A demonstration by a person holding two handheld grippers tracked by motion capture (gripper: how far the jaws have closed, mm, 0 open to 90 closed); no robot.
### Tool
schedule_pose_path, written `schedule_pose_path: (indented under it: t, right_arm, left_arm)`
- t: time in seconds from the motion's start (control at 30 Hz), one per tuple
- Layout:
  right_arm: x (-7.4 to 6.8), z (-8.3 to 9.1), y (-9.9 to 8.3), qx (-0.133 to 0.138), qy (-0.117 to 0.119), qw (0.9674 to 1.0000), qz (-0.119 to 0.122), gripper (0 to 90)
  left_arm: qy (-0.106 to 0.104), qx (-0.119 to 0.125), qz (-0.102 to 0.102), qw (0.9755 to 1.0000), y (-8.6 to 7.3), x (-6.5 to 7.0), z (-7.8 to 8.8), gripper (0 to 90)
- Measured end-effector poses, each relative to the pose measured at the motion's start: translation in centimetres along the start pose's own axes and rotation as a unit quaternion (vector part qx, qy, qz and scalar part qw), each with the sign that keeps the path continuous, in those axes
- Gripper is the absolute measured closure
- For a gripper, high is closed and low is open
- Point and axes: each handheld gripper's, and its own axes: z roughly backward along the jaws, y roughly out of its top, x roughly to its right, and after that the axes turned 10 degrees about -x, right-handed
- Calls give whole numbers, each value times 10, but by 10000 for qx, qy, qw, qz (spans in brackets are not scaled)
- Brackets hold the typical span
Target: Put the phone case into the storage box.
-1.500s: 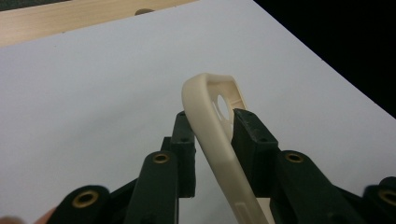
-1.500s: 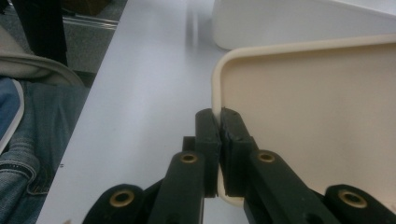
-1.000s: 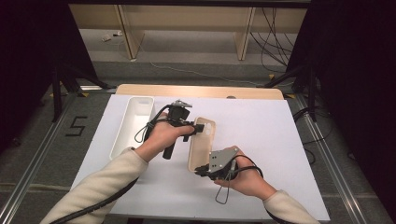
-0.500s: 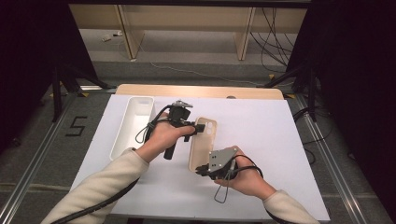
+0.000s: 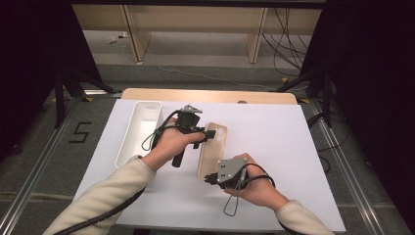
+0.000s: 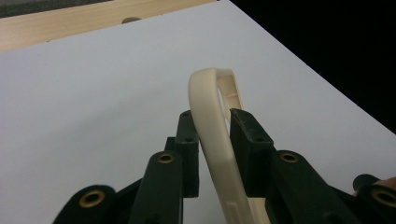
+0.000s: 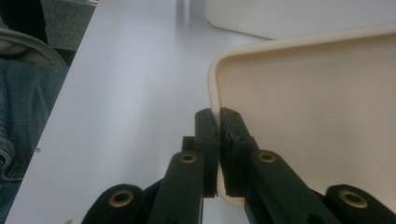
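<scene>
A cream phone case lies lengthwise on the white table between my two grippers. My left gripper reaches in from the left at the case's far end. In the left gripper view its jaws clamp the case's curved rim; they have just been opening slightly, with the rim still between them. My right gripper is at the case's near end. In the right gripper view its jaws pinch the rim of the case near a corner and have just closed a little further.
A long white tray stands left of the case, beside the left hand. A wooden strip runs along the table's far edge. Bare white tabletop spreads to the right of the case. Dark floor and metal rails flank the table.
</scene>
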Motion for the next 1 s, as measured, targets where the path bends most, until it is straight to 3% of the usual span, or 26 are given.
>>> schedule_pose_path:
  t: [0.1,0.4,0.67,1.0]
  right_arm:
    - [-3,1,4,-31,-96,9999,101,887]
    - [-3,5,6,3,-164,9998,78,891]
    - [-4,5,6,14,-143,9999,89,891]
    - [-2,7,4,12,-173,9998,65,891]
  left_arm:
    - [31,-15,-43,10000,0,0,0,717]
    - [71,-2,-23,10000,0,-4,0,686]
    - [60,54,15,10000,2,-4,1,550]
    - [136,45,8,9999,5,-5,13,549]
